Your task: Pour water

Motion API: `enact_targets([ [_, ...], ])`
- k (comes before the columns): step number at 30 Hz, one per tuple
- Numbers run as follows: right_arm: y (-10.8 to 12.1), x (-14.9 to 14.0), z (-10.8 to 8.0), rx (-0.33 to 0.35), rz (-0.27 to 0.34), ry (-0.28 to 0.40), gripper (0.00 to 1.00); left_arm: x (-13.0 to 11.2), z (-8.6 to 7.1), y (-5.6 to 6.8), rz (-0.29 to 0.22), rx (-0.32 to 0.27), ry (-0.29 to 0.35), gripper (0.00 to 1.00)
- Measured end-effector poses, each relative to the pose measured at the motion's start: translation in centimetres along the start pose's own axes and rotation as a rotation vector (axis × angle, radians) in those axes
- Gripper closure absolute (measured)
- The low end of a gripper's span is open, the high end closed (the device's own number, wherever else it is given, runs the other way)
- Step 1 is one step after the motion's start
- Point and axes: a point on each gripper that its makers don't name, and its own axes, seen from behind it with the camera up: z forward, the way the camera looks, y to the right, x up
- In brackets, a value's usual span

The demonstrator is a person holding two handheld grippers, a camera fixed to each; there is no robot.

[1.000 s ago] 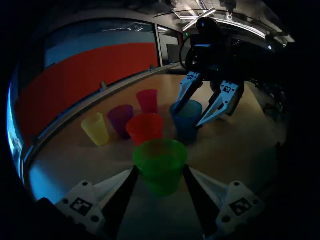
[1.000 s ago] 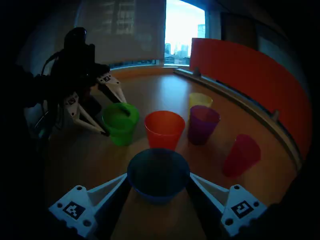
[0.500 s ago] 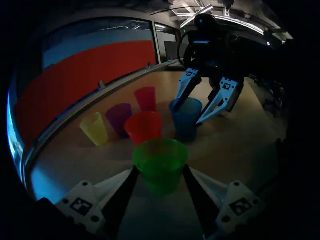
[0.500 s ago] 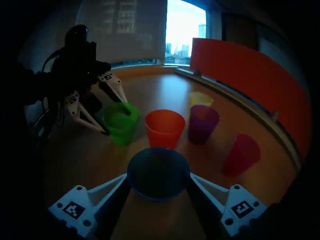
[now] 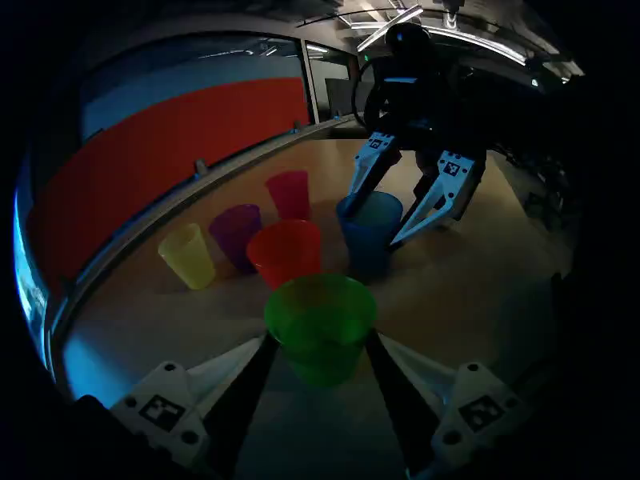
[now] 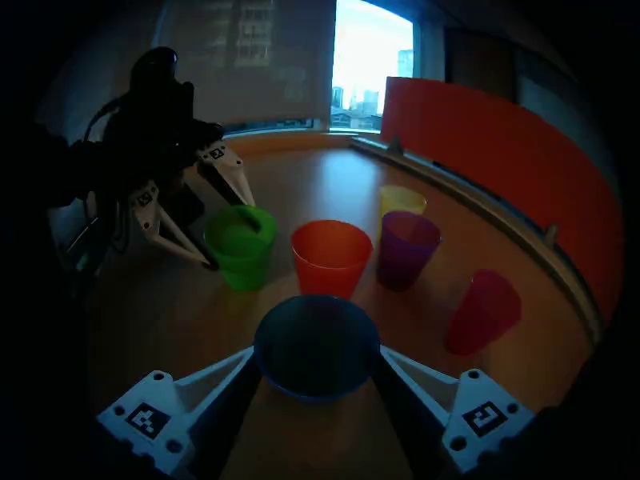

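A green cup (image 5: 320,324) stands between the fingers of my left gripper (image 5: 320,340), which is shut on its sides. My right gripper (image 6: 318,352) is shut on a blue cup (image 6: 317,344). The two grippers face each other across the wooden table (image 6: 320,184). In the left gripper view the right gripper (image 5: 370,230) clasps the blue cup (image 5: 370,236) farther off. In the right gripper view the left gripper (image 6: 232,236) holds the green cup (image 6: 240,248) at the left. Whether either cup holds water I cannot tell.
An orange cup (image 6: 330,258) stands between the two held cups. Beside it are a purple cup (image 6: 406,246), a yellow cup (image 6: 400,200) and a pink cup (image 6: 482,310). A red wall panel (image 6: 496,152) runs along the table's edge. A person's dark arms hold the grippers.
The far cups and the right gripper sit slightly higher in the left gripper view than a second ago. Both grippers keep their hold on their cups.
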Motion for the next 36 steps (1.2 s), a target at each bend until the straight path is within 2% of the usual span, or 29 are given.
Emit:
enact_targets([
  [21, 0.0, 0.0, 0.1, -0.002, -0.013, -0.003, 0.09, -0.5, 0.0, 0.1, -0.035, -0.017, -0.021, 0.19],
  [30, 0.2, -0.1, -0.1, -0.01, -0.014, -0.004, 0.07, -1.4, 0.4, -0.1, -0.02, -0.001, -0.058, 0.18],
  [36, 0.1, -0.3, -0.3, -0.011, -0.01, -0.005, 0.06, -1.2, 0.4, -0.2, -0.046, -0.008, -0.056, 0.17],
])
